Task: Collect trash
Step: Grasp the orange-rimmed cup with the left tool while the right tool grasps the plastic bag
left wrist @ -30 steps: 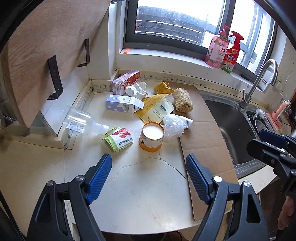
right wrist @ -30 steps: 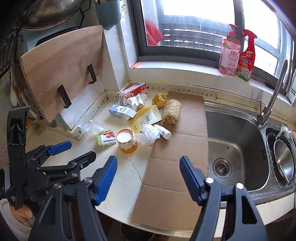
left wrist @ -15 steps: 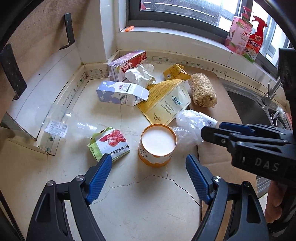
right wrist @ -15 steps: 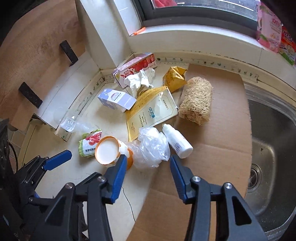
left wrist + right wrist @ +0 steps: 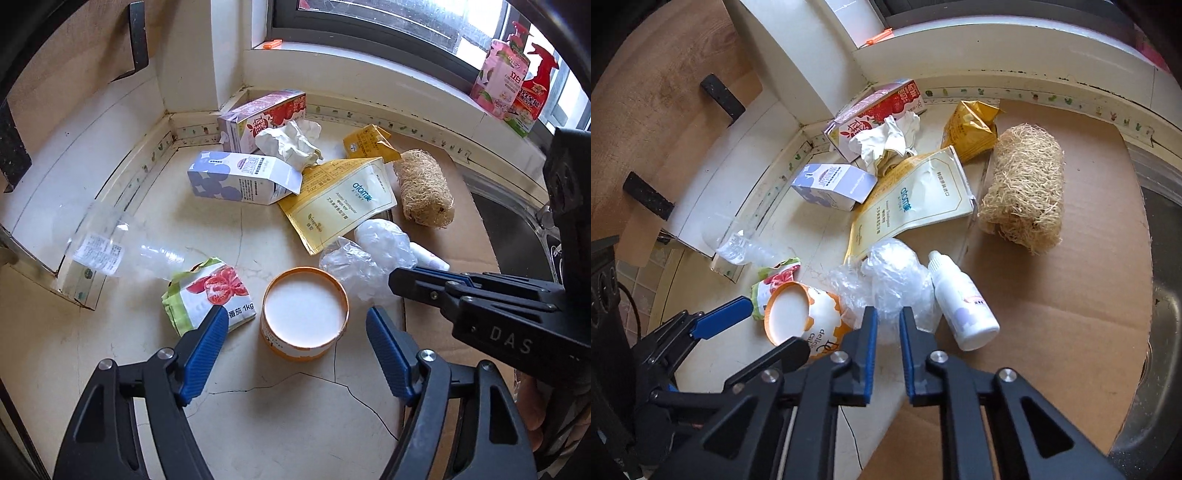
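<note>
Trash lies on the counter: an orange paper cup (image 5: 304, 314), a crumpled clear plastic bag (image 5: 364, 258), a green tomato packet (image 5: 208, 295), a blue carton (image 5: 240, 177), a red carton (image 5: 266, 118), crumpled tissue (image 5: 288, 142), a yellow pouch (image 5: 340, 199), a loofah (image 5: 423, 188) and a white bottle (image 5: 962, 306). My left gripper (image 5: 297, 343) is open, its fingers on either side of the cup. My right gripper (image 5: 887, 325) is nearly shut, its jaws closing on the plastic bag (image 5: 894, 284).
A cardboard sheet (image 5: 1052, 295) covers the counter's right side beside the sink (image 5: 1167, 258). A wooden board (image 5: 657, 96) leans at the left. Spray bottles (image 5: 517, 92) stand on the window sill. A clear plastic bottle (image 5: 110, 247) lies at the left.
Both grippers have moved forward and down toward the trash. The right gripper's jaws have closed from wide open to a narrow gap at the plastic bag.
</note>
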### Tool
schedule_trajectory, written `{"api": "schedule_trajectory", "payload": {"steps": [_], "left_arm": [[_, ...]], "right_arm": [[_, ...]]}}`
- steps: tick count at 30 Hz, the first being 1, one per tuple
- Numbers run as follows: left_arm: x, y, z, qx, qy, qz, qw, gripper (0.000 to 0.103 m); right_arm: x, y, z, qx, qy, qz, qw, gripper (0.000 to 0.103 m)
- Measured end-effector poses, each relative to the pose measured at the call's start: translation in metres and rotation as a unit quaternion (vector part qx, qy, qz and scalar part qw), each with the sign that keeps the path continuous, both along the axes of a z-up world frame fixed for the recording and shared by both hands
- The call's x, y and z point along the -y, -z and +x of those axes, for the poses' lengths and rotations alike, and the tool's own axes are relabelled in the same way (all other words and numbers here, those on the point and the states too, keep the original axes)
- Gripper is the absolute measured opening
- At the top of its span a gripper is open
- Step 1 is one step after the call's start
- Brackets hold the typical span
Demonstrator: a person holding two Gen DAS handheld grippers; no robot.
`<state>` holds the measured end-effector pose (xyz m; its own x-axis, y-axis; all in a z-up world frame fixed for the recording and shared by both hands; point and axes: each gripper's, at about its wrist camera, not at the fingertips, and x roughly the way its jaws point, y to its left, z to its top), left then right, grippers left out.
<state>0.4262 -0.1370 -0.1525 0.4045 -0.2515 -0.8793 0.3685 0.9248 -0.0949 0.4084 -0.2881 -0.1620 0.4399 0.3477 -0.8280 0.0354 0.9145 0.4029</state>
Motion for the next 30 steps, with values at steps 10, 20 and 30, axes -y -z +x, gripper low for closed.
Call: {"api": "schedule_trajectory", "payload": {"steps": [10,20,30], "left_arm": [[0.003,0.011,0.007,-0.021,-0.025,-0.011,0.9994,0.051],[-0.015,-0.009,-0.024,0.0,-0.044,-0.011,0.999,0.05],[-0.064,-0.056,-0.091,0.027,-0.057,-0.042,0.9971,0.05]], "right_arm": [[0.01,-0.015,-0.022,0.023,-0.006,0.027,0.999,0.011],[0.011,-0.027,-0.046,0.038,-0.019,0.038,0.998,0.011],[-0.01,-0.054,-0.101,0.055,-0.035,0.04,0.997,0.01]]}}
